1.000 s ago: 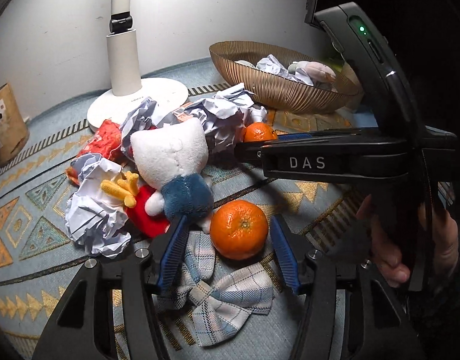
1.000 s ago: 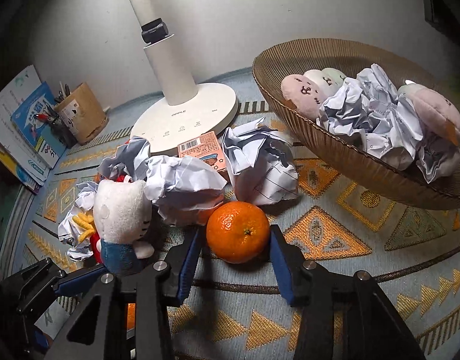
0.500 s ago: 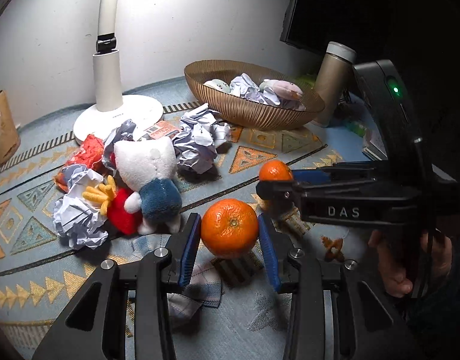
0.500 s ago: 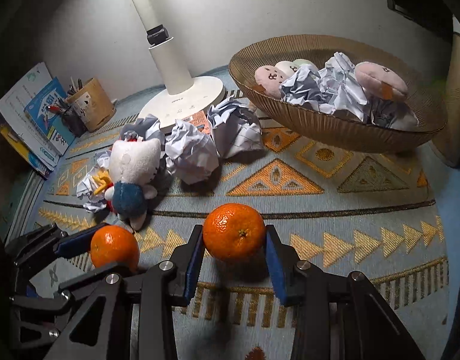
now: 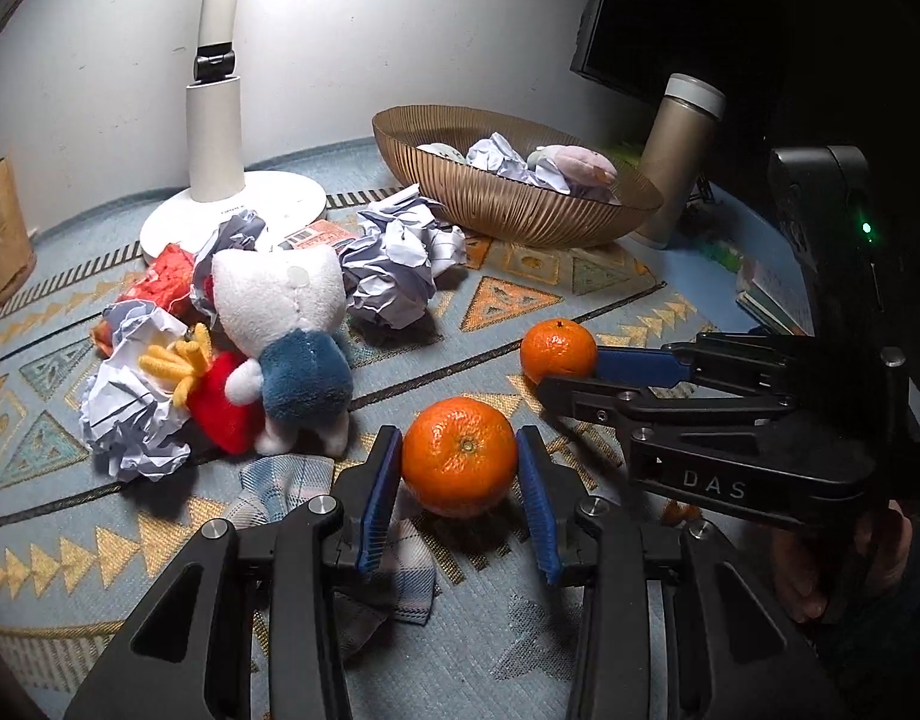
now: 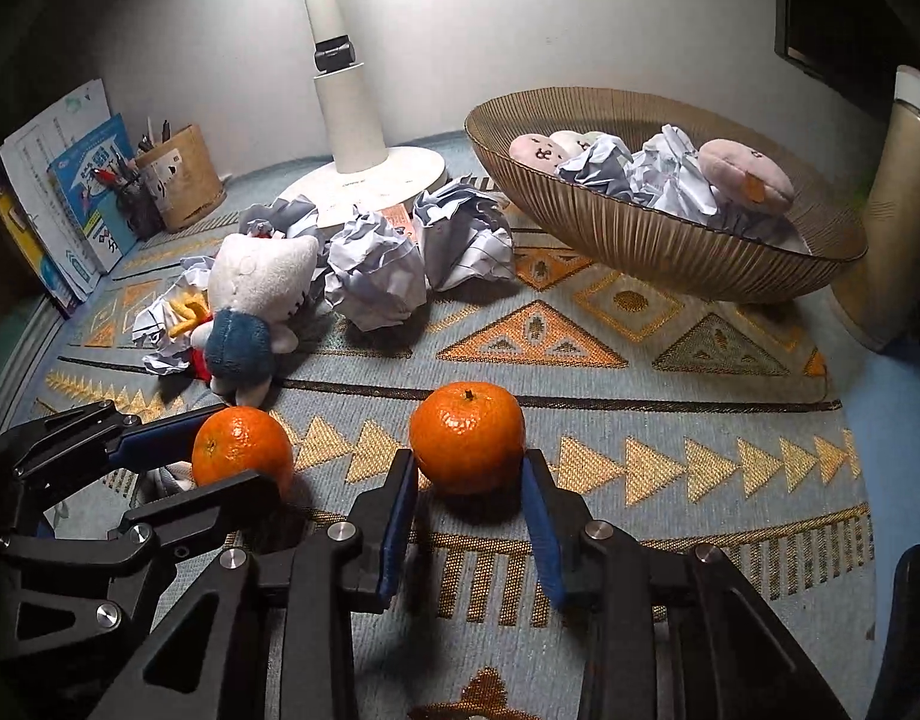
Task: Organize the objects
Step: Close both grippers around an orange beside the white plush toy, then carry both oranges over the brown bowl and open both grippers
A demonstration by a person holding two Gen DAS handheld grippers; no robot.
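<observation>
**Two tangerines, one in each gripper**

Where the left wrist view looks down, the left gripper (image 5: pixel 459 474) is closed on a tangerine (image 5: pixel 459 455) above a half-hidden checked cloth (image 5: pixel 286 483); the right gripper (image 5: pixel 559 369) hides the far tangerine's (image 5: pixel 557 350) lower side.

From the right wrist, the right gripper (image 6: pixel 467 489) clamps its tangerine (image 6: pixel 467 435) over the mat (image 6: pixel 670 468); the bowl (image 6: pixel 652 240) is cut off by nothing, its contents partly buried.

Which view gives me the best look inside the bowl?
The right wrist view: the bowl sits near and is seen from above, so the plush toys and crumpled paper in it show plainly. In the left wrist view the bowl is farther and lower-angled, its contents just above the rim.
</observation>
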